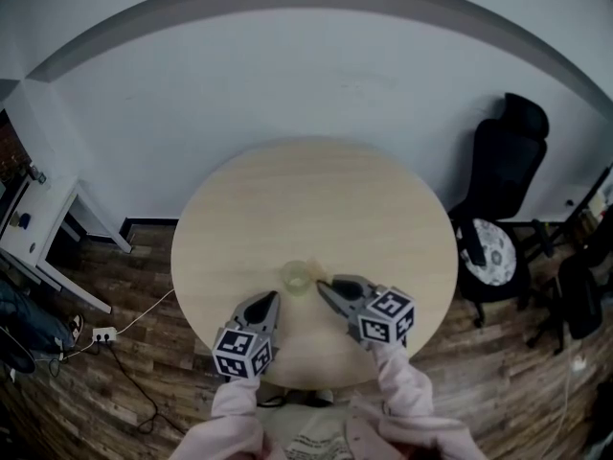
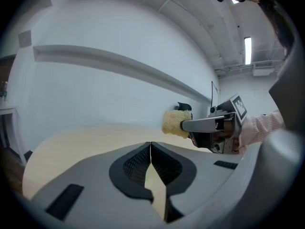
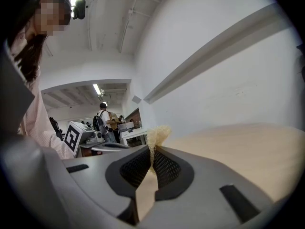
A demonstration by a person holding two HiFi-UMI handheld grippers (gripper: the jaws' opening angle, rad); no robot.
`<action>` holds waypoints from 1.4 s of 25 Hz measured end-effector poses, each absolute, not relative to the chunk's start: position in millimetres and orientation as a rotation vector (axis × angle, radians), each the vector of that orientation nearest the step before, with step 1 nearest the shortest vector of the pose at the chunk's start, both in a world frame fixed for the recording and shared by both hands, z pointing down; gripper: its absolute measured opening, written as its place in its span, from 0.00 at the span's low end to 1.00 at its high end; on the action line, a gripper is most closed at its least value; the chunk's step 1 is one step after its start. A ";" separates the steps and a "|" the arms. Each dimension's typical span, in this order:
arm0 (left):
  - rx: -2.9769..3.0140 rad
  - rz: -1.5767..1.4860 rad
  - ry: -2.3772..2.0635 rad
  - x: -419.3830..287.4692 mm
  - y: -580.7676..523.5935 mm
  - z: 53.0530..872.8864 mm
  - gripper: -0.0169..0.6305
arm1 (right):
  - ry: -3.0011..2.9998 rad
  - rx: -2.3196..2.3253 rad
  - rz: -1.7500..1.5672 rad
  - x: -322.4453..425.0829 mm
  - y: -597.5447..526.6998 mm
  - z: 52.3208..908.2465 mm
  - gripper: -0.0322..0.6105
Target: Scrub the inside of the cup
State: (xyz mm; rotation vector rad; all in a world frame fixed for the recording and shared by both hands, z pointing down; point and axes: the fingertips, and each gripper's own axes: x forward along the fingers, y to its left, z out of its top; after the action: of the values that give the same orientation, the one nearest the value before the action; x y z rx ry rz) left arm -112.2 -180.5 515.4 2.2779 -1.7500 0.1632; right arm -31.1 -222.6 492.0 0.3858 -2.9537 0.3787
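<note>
We see a pale yellow sponge, a light beige table, a clear greenish cup. Sleeves pale pink, chair black.

Fisheye lenses bend every view and blacken the corners. The head view is dim, grey and evenly lit. Ceiling strip lights glare white high up in both brighter gripper views.

A round pale-wood table stands on a dark plank floor before a white wall — black chair at right, white desk at left, a power strip on the floor. Strip lights glow overhead.
</note>
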 end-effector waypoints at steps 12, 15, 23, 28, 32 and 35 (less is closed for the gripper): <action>2.334 0.193 -1.583 -109.8 -216.8 549.3 0.23 | -2.886 0.449 0.386 -42.8 -248.4 510.9 0.09; 2.345 0.217 -1.543 -108.5 -223.6 559.8 0.40 | -2.867 0.465 0.377 -45.2 -253.4 514.6 0.09; 2.382 0.263 -1.401 -100.0 -238.2 585.6 0.61 | -2.801 0.438 0.286 -61.6 -258.2 523.9 0.09; 2.414 0.334 -1.350 -99.8 -251.2 598.8 0.66 | -2.762 0.424 0.234 -69.1 -265.0 530.4 0.09; 2.416 0.330 -1.300 -97.3 -258.5 606.7 0.67 | -2.714 0.384 0.172 -74.4 -264.3 537.9 0.09; 2.429 0.336 -1.279 -91.7 -265.2 608.8 0.68 | -2.687 0.366 0.154 -73.3 -265.7 540.9 0.09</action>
State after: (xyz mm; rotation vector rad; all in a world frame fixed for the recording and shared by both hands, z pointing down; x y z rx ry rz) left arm -91.7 -265.2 608.8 2.4294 -1.2788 0.3357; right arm -73.3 -265.7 540.9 0.3665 -2.6866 0.1543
